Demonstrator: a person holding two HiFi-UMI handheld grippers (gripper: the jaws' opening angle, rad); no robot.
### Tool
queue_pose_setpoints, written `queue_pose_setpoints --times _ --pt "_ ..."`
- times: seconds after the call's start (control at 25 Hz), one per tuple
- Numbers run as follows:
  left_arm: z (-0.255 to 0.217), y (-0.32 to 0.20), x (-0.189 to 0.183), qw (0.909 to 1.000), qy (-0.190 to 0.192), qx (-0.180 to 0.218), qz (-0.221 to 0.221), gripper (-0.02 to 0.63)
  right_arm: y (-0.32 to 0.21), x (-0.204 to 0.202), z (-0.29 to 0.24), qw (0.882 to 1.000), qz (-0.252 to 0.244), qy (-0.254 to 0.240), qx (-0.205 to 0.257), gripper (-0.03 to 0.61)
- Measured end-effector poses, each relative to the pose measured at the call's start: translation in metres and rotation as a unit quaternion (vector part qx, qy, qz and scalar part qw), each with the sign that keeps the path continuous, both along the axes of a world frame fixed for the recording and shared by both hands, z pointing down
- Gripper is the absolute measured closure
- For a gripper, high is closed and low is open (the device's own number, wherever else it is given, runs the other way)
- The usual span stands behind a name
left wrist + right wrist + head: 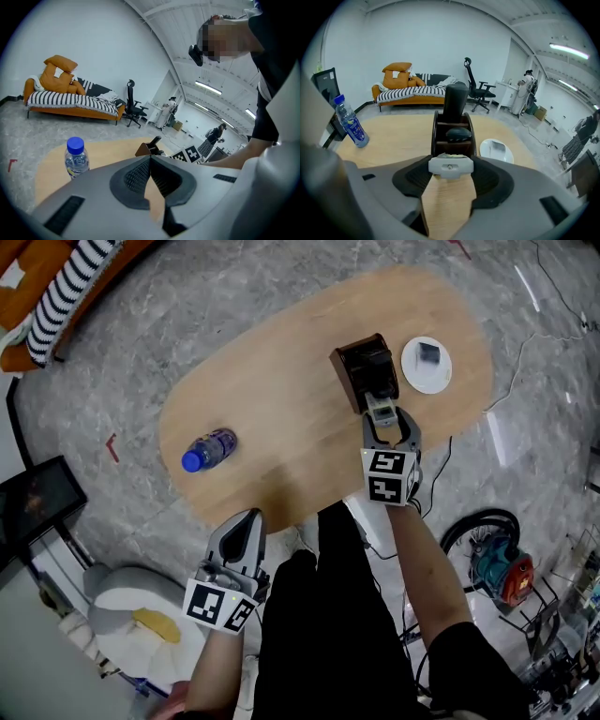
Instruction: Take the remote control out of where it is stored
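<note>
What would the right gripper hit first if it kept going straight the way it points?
Probably the dark wooden holder: it stands straight ahead, just behind the light remote control that the right gripper clamps. The gap between them is unclear.

Head view looks steeply down; both low gripper views share table (112,152), bottle (76,157), probably the sofa (70,105).
</note>
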State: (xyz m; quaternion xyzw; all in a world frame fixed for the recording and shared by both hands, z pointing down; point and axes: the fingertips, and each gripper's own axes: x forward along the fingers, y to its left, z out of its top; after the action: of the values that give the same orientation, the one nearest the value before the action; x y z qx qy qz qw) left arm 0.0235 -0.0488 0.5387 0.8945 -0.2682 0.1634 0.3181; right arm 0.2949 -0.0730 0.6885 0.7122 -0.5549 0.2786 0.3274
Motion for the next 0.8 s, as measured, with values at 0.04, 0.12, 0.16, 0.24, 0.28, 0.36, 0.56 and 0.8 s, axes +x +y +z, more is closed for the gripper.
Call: queue_pose_setpoints --times 0.04,0.12,0.16,0.24,0.28,0.36,0.56,0.8 --pt "-0.001 0.003 0.002 1.0 0.002 0.0 0.003 0.606 0.004 0.0 -0.005 1.0 0.0 -0.001 0.004 0.315" --pt "-0.004 0.008 0.006 0.9999 0.005 0.004 0.011 0.606 0.01 -0.001 -0.016 1.0 0.003 -0.005 0.015 0.316" --pt "-0.006 0.009 0.008 0.9999 0.006 0.006 0.014 0.606 0.014 -0.002 -0.022 1.0 0.006 -0.007 0.02 0.316" --pt "-0.01 0.011 0.01 0.9997 0.01 0.01 0.018 0.606 0.02 -0.004 -0.034 0.999 0.009 -0.01 0.029 0.316" --pt "-0.013 0.011 0.012 0.9997 0.013 0.012 0.02 0.606 0.023 -0.005 -0.039 0.999 0.009 -0.01 0.032 0.316" --pt "-0.018 0.012 0.014 0.9994 0.018 0.016 0.023 0.606 0.03 -0.007 -0.049 0.999 0.01 -0.01 0.036 0.316" --pt "-0.027 0.019 0.014 0.999 0.027 0.025 0.026 0.606 0.039 -0.019 -0.064 0.999 -0.001 -0.016 0.048 0.316" --pt "-0.021 0.021 -0.014 0.9994 0.021 0.026 -0.007 0.606 0.039 -0.071 -0.054 0.997 -0.066 -0.016 0.036 0.316"
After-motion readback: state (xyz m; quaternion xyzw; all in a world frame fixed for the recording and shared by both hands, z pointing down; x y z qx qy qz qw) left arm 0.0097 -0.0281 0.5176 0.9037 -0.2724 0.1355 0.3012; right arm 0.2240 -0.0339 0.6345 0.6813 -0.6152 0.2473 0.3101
